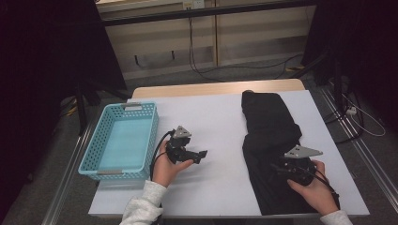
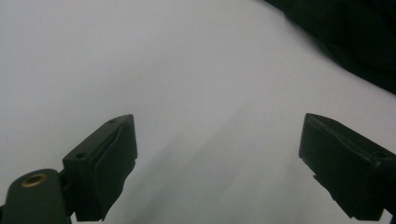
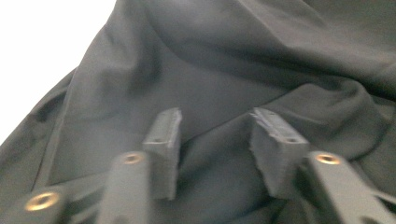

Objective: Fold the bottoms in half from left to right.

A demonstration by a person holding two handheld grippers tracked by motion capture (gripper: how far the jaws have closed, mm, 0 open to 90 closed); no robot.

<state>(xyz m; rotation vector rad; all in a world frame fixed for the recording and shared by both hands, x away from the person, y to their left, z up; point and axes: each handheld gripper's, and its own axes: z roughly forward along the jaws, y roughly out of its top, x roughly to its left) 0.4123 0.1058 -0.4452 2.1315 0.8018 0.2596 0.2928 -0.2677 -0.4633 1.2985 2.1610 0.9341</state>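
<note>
High view: my right claw (image 1: 281, 168), part-closed but not yet pinching, sits on the black garment (image 1: 270, 126), whose length runs toward the desk's far edge; left claw (image 1: 202, 154) gapes empty.

Your left gripper (image 2: 217, 163) hangs over the white table cover (image 2: 154, 70) with its jaws spread wide and nothing between them. The dark cloth (image 2: 355, 37) lies beyond the right-hand jaw, well apart from it.
</note>
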